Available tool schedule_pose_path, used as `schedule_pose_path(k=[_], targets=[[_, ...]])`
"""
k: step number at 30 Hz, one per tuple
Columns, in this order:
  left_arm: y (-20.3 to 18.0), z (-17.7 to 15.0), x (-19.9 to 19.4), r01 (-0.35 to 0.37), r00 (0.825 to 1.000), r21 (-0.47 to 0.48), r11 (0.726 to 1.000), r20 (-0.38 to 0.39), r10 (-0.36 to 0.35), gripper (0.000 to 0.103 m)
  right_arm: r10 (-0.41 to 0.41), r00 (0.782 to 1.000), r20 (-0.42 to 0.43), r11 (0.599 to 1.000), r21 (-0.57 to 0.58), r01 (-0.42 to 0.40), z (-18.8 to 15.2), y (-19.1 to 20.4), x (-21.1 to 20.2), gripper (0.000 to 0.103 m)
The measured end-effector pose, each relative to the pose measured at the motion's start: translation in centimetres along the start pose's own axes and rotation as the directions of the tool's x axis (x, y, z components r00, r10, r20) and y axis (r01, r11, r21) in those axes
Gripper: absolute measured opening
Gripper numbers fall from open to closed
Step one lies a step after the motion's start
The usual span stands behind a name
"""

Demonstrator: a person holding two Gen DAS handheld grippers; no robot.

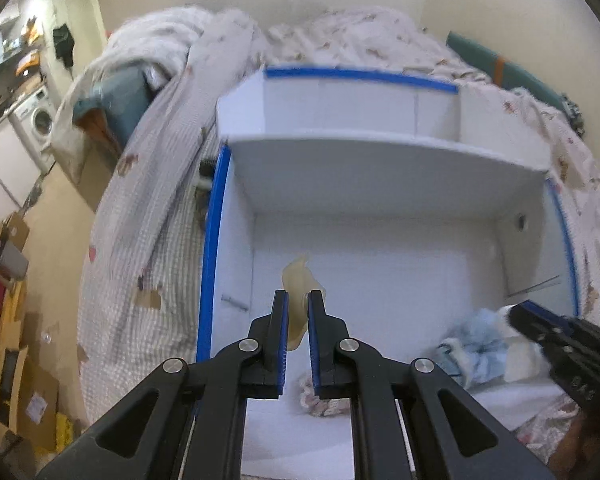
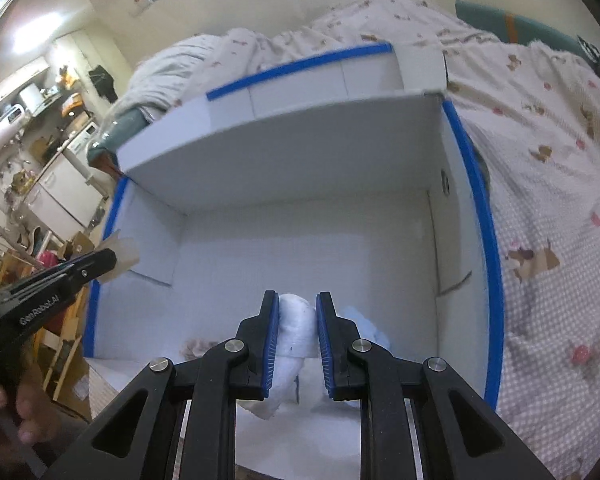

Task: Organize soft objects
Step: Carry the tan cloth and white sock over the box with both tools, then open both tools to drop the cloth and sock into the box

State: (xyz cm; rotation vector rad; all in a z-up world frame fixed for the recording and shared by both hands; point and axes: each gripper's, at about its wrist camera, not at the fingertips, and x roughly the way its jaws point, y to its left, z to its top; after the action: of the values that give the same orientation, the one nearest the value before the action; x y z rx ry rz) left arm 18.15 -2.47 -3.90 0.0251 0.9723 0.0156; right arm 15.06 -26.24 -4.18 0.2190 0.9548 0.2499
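A white box with blue-taped edges [image 1: 210, 280] lies open on a bed; it also shows in the right wrist view [image 2: 488, 280]. My left gripper [image 1: 298, 300] is shut on a thin beige cloth [image 1: 300, 280] and holds it over the box's left side; the cloth shows in the right wrist view [image 2: 126, 254]. My right gripper [image 2: 296, 300] is shut on a white soft item [image 2: 294, 332] low in the box, and shows in the left wrist view [image 1: 516, 312]. A light blue fluffy item [image 1: 476, 340] and a pinkish scrunchie-like item [image 1: 324, 398] lie on the box floor.
The box's raised lid flap [image 1: 372, 160] stands at the far side. A patterned quilt [image 2: 548, 184] covers the bed around the box. A cluttered floor with cardboard [image 1: 32, 380] and a washing machine [image 1: 40, 120] lie to the left.
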Motion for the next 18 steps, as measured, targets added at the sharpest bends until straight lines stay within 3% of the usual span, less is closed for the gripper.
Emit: schedule_pose_path(k=[9, 14, 18], targets=[[0.1, -0.7, 2.0, 0.049, 0.997, -0.022, 0.999, -0.059, -0.050, 0.009, 0.010, 0.999, -0.044, 1.000, -0.016, -0.010, 0.0, 0.5, 2.1, 0.021], [-0.8, -1.0, 2.2, 0.039, 0.997, 0.006, 0.999, -0.072, -0.038, 0.011, 0.011, 0.998, -0.067, 1.000, -0.025, -0.013, -0.4, 0.7, 2.6, 0.021], [-1.0, -0.9, 2.0, 0.056, 0.996, 0.016, 0.998, -0.077, -0.054, 0.019, 0.007, 0.997, -0.074, 1.000, -0.018, -0.008, -0.4, 0.6, 2.7, 0.021]])
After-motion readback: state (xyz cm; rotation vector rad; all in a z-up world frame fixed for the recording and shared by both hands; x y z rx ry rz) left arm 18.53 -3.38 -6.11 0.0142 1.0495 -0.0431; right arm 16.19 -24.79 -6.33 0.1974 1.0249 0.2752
